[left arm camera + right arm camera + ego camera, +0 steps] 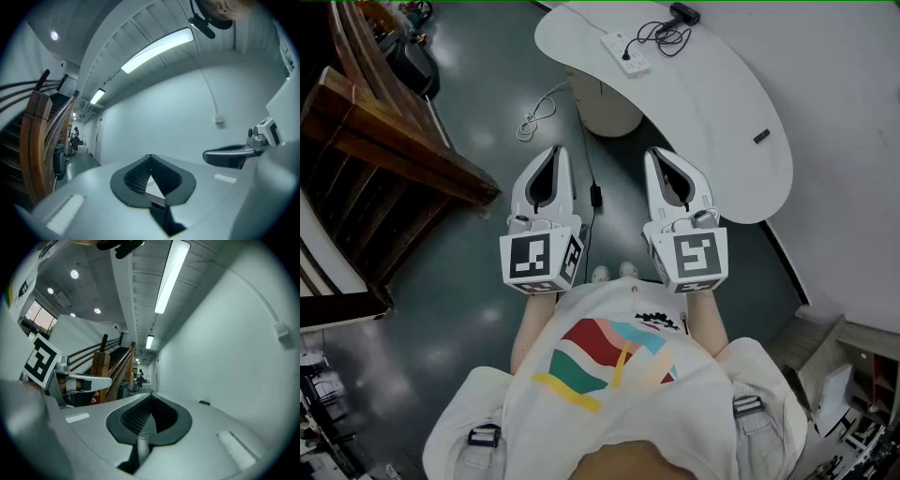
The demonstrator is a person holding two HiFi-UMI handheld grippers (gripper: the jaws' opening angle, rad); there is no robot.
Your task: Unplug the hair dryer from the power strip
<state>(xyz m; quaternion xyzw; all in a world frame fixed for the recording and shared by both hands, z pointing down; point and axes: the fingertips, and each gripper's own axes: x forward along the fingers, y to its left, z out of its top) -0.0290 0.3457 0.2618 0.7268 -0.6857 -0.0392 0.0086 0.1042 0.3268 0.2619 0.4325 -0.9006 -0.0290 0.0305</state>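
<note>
My left hand-held gripper (553, 155) and right hand-held gripper (656, 157) were shut with nothing in them, well away from the worktop (712, 122). I thought I should walk close, open one, and pull the black plug (627, 54) straight out. The small black hair dryer (684, 13) lay at the worktop's far edge, its cord (662, 37) curled beside the white power strip (623, 49).

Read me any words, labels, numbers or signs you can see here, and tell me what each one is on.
No text here can be read.
T-shirt, small print above the graphic: too small to read.
Left marker cube and right marker cube: black-and-white square patterns, no letters.
Power strip: no legible marking.
</note>
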